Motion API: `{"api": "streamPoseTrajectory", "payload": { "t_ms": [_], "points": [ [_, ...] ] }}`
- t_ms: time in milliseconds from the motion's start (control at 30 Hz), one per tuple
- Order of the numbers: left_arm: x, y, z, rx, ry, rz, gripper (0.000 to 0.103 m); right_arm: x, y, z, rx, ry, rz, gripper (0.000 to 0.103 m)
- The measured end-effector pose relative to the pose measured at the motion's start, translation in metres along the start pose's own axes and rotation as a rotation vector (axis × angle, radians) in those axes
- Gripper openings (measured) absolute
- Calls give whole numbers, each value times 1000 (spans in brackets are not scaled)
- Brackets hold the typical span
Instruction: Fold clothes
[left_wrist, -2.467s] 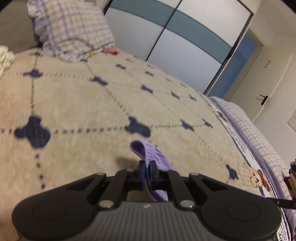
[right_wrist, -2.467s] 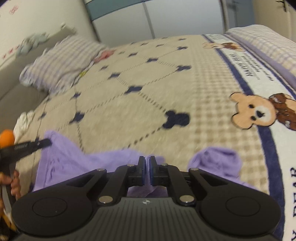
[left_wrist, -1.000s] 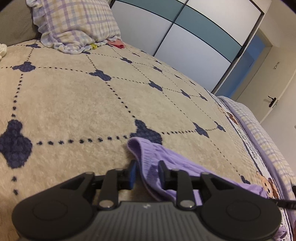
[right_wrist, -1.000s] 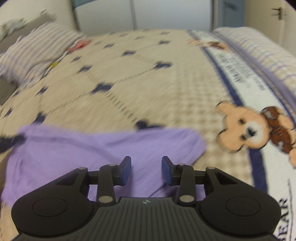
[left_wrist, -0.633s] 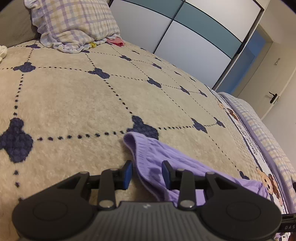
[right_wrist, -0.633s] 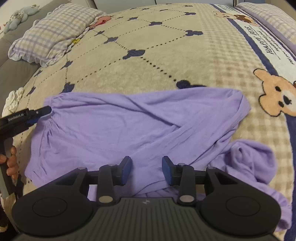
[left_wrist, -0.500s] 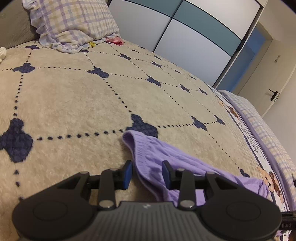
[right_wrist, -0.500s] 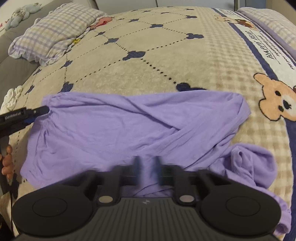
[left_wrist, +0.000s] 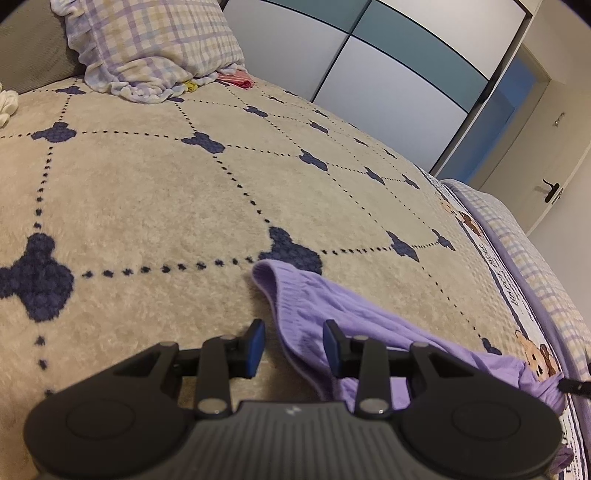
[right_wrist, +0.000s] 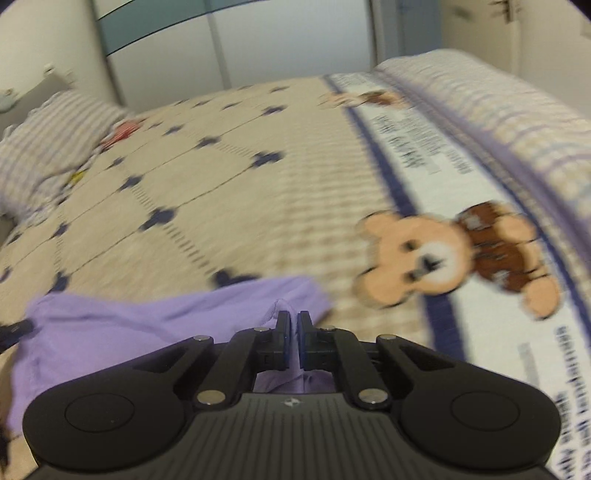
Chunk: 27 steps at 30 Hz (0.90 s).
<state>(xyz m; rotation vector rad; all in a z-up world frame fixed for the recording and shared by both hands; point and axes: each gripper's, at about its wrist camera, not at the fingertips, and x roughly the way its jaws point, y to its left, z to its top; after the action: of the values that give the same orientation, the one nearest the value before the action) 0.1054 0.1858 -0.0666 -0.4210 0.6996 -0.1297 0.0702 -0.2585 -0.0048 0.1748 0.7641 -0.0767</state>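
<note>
A purple garment (left_wrist: 332, 306) lies spread on the beige bed blanket (left_wrist: 147, 206). My left gripper (left_wrist: 293, 339) is open, and the garment's ribbed hem corner lies between its blue pads without being pinched. In the right wrist view the garment (right_wrist: 147, 325) stretches to the left, and my right gripper (right_wrist: 291, 325) is shut on a small raised fold of it near its right end. That view is blurred by motion. The left gripper's dark tip (right_wrist: 14, 328) shows at the garment's far left corner.
A checked pillow (left_wrist: 147, 44) and small pink and yellow items (left_wrist: 236, 79) lie at the head of the bed. A white cloth (left_wrist: 5, 107) shows at the left edge. Wardrobe doors (left_wrist: 369, 74) and a room door (left_wrist: 550, 192) stand beyond. Bear prints (right_wrist: 424, 254) mark the blanket's border.
The right gripper has shut on a fold of the purple garment and moved with it, its view now blurred. The left gripper stayed open in the same place.
</note>
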Motion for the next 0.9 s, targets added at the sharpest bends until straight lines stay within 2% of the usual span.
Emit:
{"api": "streamPoseTrajectory", "payload": {
  "t_ms": [233,433,533,600,667,700,767,900],
  "points": [
    [2,1,-1,1,-13,-1,35,-3,-36,13,-26,-98,-220,5],
    [5,4,-2,-5,-26,-16,35,10,-62,15,-45,-134,-379,5],
    [6,8,-1,-21,-33,-30,35,21,-65,10,-32,-106,-385,7],
    [8,11,0,-34,-39,-45,35,26,-58,6,-38,-83,-366,14],
    [9,16,0,-54,-48,-64,35,28,-48,4,-58,-76,-331,32],
    [10,18,0,-65,-52,-74,35,28,-41,3,-72,-80,-315,34],
    [12,24,0,-87,-60,-95,35,26,-27,1,-104,-87,-285,35],
    [17,33,2,-131,-72,-131,34,24,4,-5,-158,-84,-163,35]
  ]
}}
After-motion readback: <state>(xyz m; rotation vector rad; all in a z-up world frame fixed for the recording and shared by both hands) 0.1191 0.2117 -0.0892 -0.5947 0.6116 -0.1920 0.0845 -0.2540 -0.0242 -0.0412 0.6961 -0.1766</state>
